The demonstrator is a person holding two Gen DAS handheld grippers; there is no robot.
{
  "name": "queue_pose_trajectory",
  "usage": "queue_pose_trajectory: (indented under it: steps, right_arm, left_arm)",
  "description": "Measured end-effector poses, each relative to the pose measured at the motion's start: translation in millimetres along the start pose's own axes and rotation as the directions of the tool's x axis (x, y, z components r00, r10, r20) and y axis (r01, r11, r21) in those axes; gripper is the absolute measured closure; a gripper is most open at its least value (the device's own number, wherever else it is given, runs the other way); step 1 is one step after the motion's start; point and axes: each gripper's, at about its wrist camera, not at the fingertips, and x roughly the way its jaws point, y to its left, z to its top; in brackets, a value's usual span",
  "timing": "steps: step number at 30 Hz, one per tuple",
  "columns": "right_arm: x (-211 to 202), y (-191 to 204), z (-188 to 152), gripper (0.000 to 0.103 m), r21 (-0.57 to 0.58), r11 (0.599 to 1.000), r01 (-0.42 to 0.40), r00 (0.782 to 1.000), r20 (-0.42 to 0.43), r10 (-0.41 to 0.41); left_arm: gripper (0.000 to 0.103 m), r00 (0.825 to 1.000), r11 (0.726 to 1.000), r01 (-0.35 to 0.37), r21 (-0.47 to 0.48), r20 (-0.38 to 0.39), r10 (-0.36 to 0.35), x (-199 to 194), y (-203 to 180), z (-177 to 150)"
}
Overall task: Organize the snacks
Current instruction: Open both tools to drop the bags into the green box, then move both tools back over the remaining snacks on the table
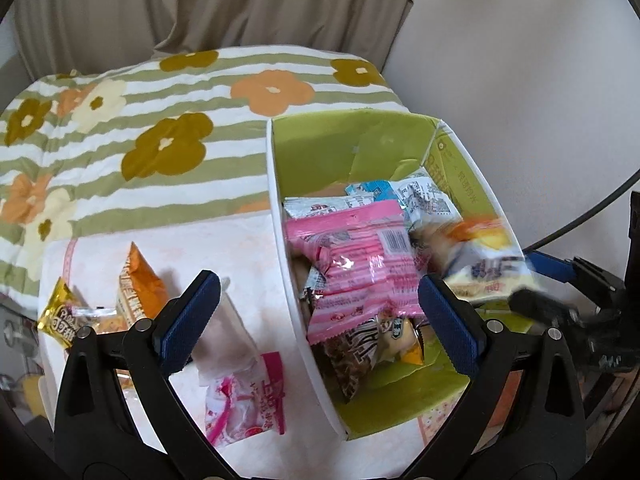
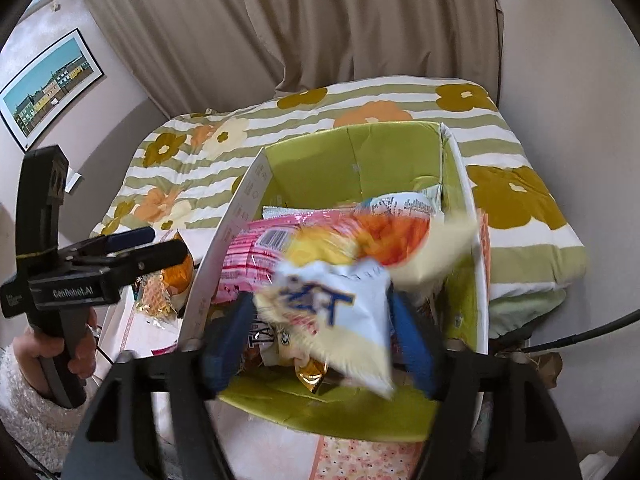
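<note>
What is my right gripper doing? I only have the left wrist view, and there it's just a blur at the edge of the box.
Observer: The right gripper is over the green box, jaws wide apart. A white and yellow packet sits loose between them and isn't pinched.
Operator: Okay. And how does my left gripper look from that side?
Observer: The left gripper is outside the box, beside its left wall, with nothing between its fingers. A hand in a fluffy white sleeve holds its grip.
</note>
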Motion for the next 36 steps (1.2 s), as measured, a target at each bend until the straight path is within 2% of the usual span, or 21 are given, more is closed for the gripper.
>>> queue_pose_trajectory:
  steps: [1,5,12,18,23,28,36]
  right_arm:
    - [-1.7,1.1,-3.7,0.002,-0.012,1.000,0.011,1.000,0.007,-0.011]
    - [-10.0,0.8,-16.4,0.002,-0.028,0.999,0.031,0.999,0.035,-0.030]
    - [-24.8,-4.0,-23.7,0.002,0.021,0.999,0.026,0.999,0.032,-0.026]
    - [-41.1,5.4,-21.4,0.002,-0.015,1.000,0.021,0.997,0.077,-0.020]
    - [-51.5,21.5,-14.5,0.002,-0.071,0.997,-0.034,0.991,0.130,0.043]
    - [-54.2,51.4,-7.3,0.002,-0.162,0.982,-0.096,0.981,0.153,0.121]
    - [-37.9,102.8,1.4,0.002,-0.236,0.956,-0.174,0.969,0.133,0.209]
  left_arm:
    - [0.004,1.000,1.000,0.001,-0.002,0.003,-0.001,-1.4,0.1,-0.9]
    - [0.004,1.000,1.000,0.011,-0.014,0.008,-0.011,-4.8,0.6,-5.7]
    - [0.004,1.000,0.998,0.008,-0.061,0.020,-0.007,-14.6,4.6,-16.3]
    - [0.004,0.997,0.995,-0.012,-0.101,0.069,0.019,-43.0,10.6,-31.3]
    - [0.004,0.992,0.988,-0.057,-0.143,0.108,0.073,-76.5,20.6,-51.9]
    - [0.004,0.977,0.969,-0.126,-0.213,0.140,0.158,-111.6,43.6,-75.8]
    - [0.004,0.960,0.933,-0.186,-0.310,0.144,0.239,-141.7,102.0,-99.7]
